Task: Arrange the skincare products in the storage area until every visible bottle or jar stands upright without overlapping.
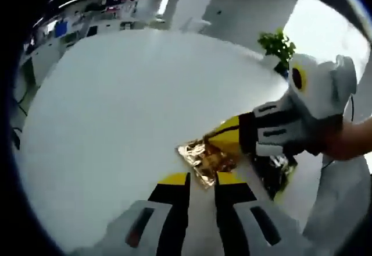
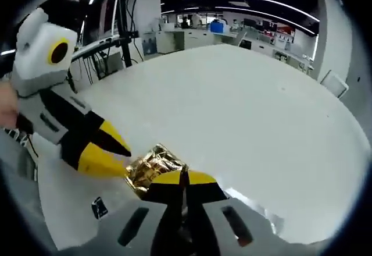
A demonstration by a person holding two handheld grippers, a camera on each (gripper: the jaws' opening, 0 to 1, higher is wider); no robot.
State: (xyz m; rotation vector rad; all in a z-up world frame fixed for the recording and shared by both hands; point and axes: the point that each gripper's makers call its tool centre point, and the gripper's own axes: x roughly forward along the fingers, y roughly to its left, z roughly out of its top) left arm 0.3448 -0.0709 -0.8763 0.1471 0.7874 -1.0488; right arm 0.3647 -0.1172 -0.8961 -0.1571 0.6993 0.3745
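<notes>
While sighting along the left gripper, note jaws parted just short of the gold foil packet lying on the table. Along the right gripper, closed together at the packet's edge, pinch impossible to tell. Probably mid-pickup; next calls for a firm grip, then standing it upright.

The crinkled foil packet is shiny gold. The table is plain white. Both claws have yellow-tipped black jaws.
</notes>
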